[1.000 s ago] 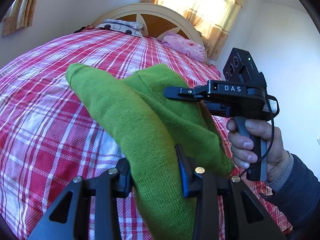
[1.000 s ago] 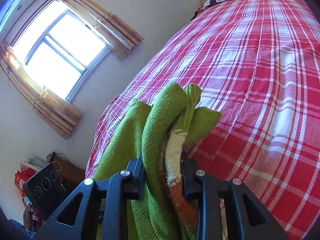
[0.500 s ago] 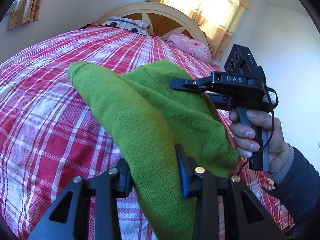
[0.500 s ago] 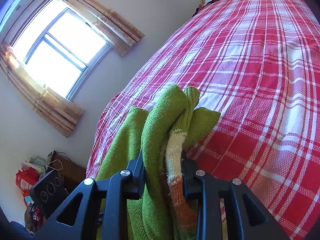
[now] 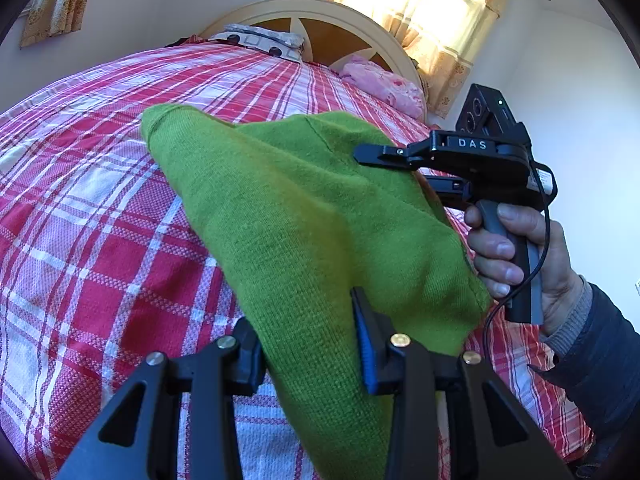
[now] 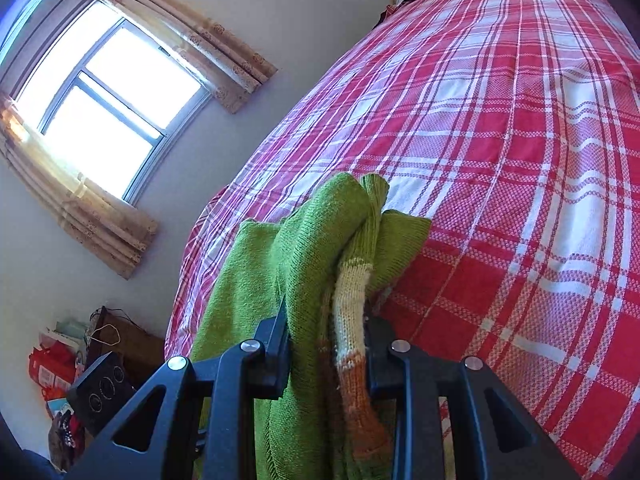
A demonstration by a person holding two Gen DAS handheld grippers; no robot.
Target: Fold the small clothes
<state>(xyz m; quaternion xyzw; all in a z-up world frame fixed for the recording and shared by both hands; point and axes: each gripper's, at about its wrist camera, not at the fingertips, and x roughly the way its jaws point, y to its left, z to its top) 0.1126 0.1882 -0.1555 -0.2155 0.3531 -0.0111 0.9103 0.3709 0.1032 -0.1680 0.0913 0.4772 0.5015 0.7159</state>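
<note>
Tongs both narrow: left tongs (image 5: 308,344) and right tongs (image 6: 326,344) clamp green sweater (image 5: 288,216).

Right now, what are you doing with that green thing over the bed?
A person is folding a small green knitted sweater above the red checked bedspread. Each hand holds a gripper: the left gripper has its jaws clamped on one bunch of the knit, and the right gripper is clamped on another. The sweater hangs between them, not yet laid down flat.
</note>
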